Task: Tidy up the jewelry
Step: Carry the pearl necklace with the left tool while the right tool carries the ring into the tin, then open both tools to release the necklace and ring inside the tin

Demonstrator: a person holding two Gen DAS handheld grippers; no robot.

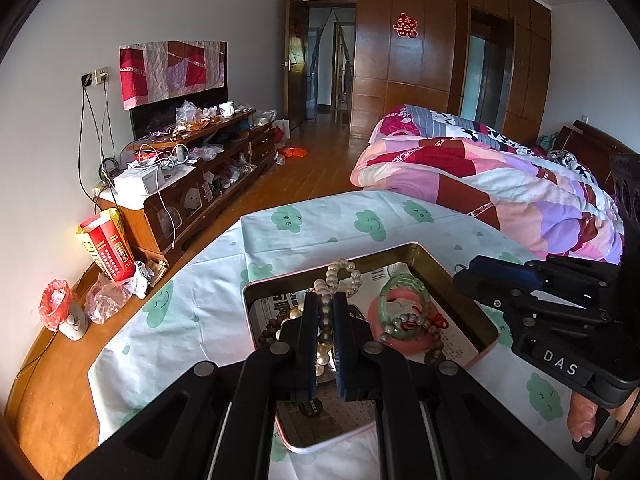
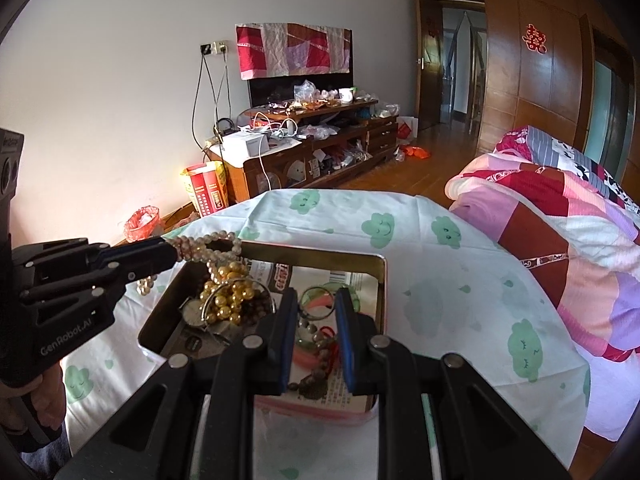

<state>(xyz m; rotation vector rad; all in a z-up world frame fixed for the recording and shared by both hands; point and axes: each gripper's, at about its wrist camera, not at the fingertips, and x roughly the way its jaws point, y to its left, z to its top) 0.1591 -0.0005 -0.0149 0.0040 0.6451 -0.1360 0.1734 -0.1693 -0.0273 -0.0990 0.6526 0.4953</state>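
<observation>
A shallow metal tin (image 1: 448, 280) (image 2: 384, 280) lined with printed paper sits on a table and holds jewelry. My left gripper (image 1: 326, 304) (image 2: 176, 254) is shut on a pearl necklace (image 1: 340, 276) (image 2: 208, 248) and holds it above the tin's left part; the strand loops past the fingertips. My right gripper (image 2: 316, 300) (image 1: 464, 276) is open over the tin's right part, above a green bangle (image 1: 404, 300) (image 2: 316, 296), a pink bangle (image 1: 396, 340) and a dark bead bracelet with red cord (image 2: 316, 356). Gold beads (image 2: 228, 296) lie in the tin.
The table wears a white cloth with green clouds (image 1: 312, 220) (image 2: 440, 264). A bed with a pink patchwork quilt (image 1: 500, 176) (image 2: 560, 220) stands to the right. A cluttered wooden TV cabinet (image 1: 192, 168) (image 2: 312, 148) runs along the far wall, with a red bin (image 1: 56, 304) nearby.
</observation>
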